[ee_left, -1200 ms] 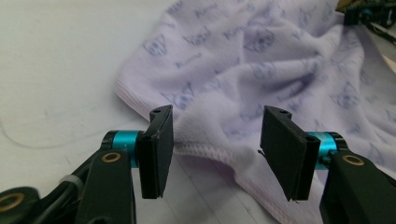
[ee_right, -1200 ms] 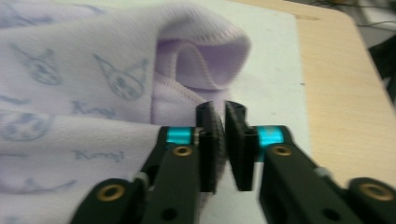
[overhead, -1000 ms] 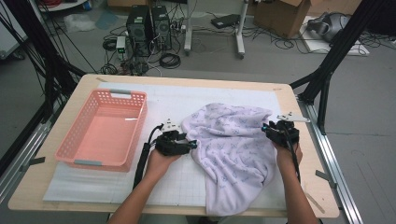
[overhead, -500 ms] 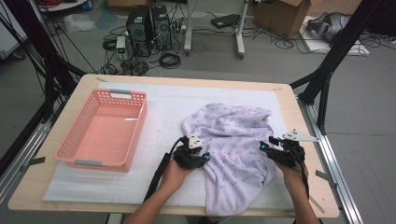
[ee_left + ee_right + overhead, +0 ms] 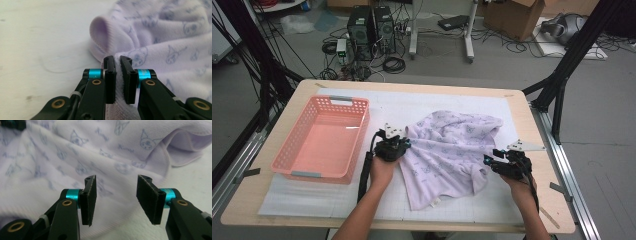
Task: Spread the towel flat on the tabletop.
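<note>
Left gripper (image 5: 117, 65) has just been closing and is now clamped on a fold of the towel (image 5: 447, 150) at its left edge; in the left gripper view I see pile squeezed between the pads. Right gripper (image 5: 116, 195) has just been opening and stands about half wide. Nothing is pinched there; towel lies under and beyond the jaws.

Towel is a rumpled lilac heap mid-table, right of the basket (image 5: 299, 172), with one corner trailing toward me. In the high view the right gripper (image 5: 491, 161) sits at its right edge, just beside a hanging flap.

Risks as I read them:
- Left bite looks thin and near the hem. Pull hard and I'd expect the fold to slip out, or only one layer to come along.
- Right jaws are over bunched cloth, not a clean edge. Close here and I probably grab two or three layers, so the towel won't spread flat.
- If I lift left before right has hold, the whole weight hangs off one pinch and the cloth drags across the table (image 5: 522, 107), maybe catching the basket's wall.
- Pad tips are low; pushing down could just shove the fabric ahead instead of taking it.

I'd get right onto the hem first.
</note>
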### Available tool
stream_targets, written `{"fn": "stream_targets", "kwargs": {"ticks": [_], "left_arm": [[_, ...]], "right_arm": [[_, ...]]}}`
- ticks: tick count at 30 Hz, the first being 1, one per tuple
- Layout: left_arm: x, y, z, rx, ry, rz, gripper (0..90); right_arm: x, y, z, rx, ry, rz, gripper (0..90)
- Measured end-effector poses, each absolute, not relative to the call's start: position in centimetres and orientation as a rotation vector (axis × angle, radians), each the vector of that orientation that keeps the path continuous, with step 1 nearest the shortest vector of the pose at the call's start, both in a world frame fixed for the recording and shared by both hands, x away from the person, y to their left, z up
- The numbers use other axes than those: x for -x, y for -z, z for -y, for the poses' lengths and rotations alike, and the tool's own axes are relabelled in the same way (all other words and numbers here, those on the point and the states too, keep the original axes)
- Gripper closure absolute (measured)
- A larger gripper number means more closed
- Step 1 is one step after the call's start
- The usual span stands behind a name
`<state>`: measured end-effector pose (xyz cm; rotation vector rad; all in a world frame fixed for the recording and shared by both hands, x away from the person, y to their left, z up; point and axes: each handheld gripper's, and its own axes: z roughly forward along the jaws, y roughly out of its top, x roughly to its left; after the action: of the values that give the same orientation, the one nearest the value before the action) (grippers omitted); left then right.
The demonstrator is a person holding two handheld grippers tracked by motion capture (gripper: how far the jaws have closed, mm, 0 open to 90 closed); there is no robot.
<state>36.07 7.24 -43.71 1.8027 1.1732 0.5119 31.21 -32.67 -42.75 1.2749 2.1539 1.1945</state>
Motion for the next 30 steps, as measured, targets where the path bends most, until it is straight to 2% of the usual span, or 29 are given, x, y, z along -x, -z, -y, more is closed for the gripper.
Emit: {"fn": "stream_targets", "kwargs": {"ticks": [5,8,9,10,11,12,14,25,26,27,28,29,30], "left_arm": [[-36.4,43.8,-8.0,-1.81,-0.496,-1.167,82.1],[-36.5,43.9,-7.9,-1.804,-0.5,-1.167,81.6],[-36.5,43.9,-8.0,-1.807,-0.502,-1.163,81.6],[-36.6,43.9,-8.0,-1.805,-0.501,-1.162,81.7],[-36.6,44.0,-8.0,-1.8,-0.503,-1.163,81.8],[-36.7,44.1,-8.0,-1.804,-0.504,-1.161,81.8],[-36.9,44.2,-8.0,-1.792,-0.5,-1.166,81.9],[-38.6,44.2,-6.9,-1.732,-0.529,-1.15,81.4],[-38.6,44.3,-6.8,-1.739,-0.531,-1.164,78.9],[-38.6,44.5,-6.8,-1.739,-0.518,-1.184,70.9],[-38.7,44.5,-7.1,-1.746,-0.479,-1.197,59.2],[-38.6,44.6,-7.3,-1.746,-0.454,-1.206,51.3],[-38.3,44.5,-7.6,-1.75,-0.449,-1.207,47.5]], "right_arm": [[-32.2,43.6,30.8,-1.294,-1.208,-2.227,41.6],[-33.0,44.2,29.3,-1.313,-1.067,-2.241,44.6],[-33.2,44.5,28.8,-1.283,-0.996,-2.257,47.7],[-33.3,44.5,28.6,-1.216,-0.972,-2.264,56.1],[-33.3,44.4,28.6,-1.189,-0.969,-2.271,72.7],[-33.5,44.2,28.6,-1.172,-0.97,-2.28,80.7],[-34.1,44.1,28.6,-1.149,-0.943,-2.277,82.9],[-39.6,43.2,30.0,-1.212,-0.919,-2.03,81.5],[-39.8,43.1,30.1,-1.248,-0.921,-2.011,77.6],[-40.0,43.0,30.1,-1.301,-0.921,-1.997,70.3],[-39.9,43.0,30.2,-1.326,-0.935,-1.987,60.5],[-39.7,42.8,30.4,-1.349,-0.963,-1.987,56.8],[-39.3,42.6,30.6,-1.352,-0.991,-1.989,55.6]]}}
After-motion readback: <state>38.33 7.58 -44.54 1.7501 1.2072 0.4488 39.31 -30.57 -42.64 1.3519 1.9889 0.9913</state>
